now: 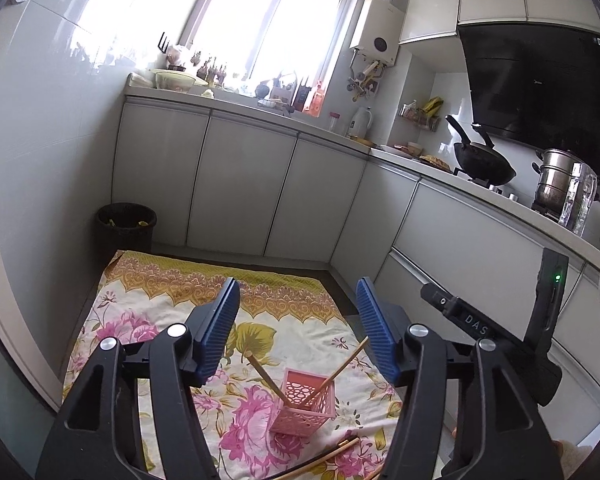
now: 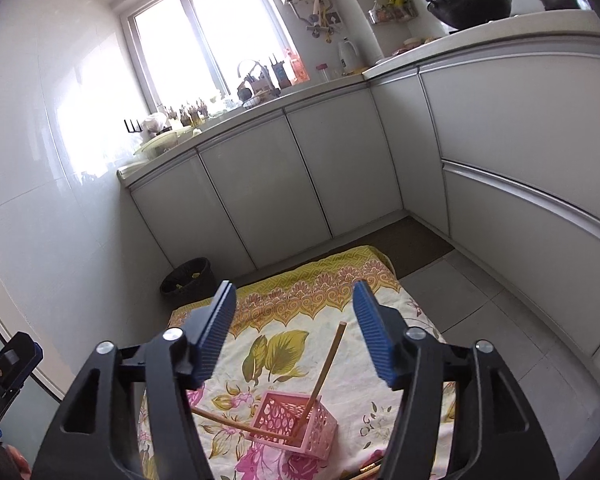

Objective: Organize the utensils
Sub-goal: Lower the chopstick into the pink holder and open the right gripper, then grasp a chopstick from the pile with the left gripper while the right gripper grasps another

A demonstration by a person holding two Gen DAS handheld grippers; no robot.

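Chopsticks and their pink holder sit low on a flowered cloth (image 1: 172, 320) spread over the kitchen floor, with grey-white cabinets (image 1: 240, 184) running round two sides of the room and a bright window (image 1: 260, 20) above them. Along the bench (image 1: 480, 188) stand a black wok (image 1: 484, 164), a steel pot (image 1: 556, 180) and a clear jug (image 1: 578, 200). A dark waste bin (image 1: 126, 226) stands in the corner, just past the far edge of the cloth.

Both pairs of tongs hang above the cloth, well clear of everything on it. The left tongs (image 1: 298, 332) are spread wide, blue pads apart, gripping nothing. The right tongs (image 2: 296, 332) are just as wide and just as bare. In the left wrist view the right tool's black body shows at the right edge.

The pink holder (image 1: 302, 404), a square latticed basket, stands upright on the cloth among the pink roses of the print. Two chopsticks lean out of it in a loose V: one chopstick (image 1: 266, 378) tilts away to the left, the other chopstick (image 1: 346, 364) slants up to the right. Nearer the camera, more loose chopsticks (image 1: 332, 452) lie flat on the cloth, just beside the holder's base but not in it.
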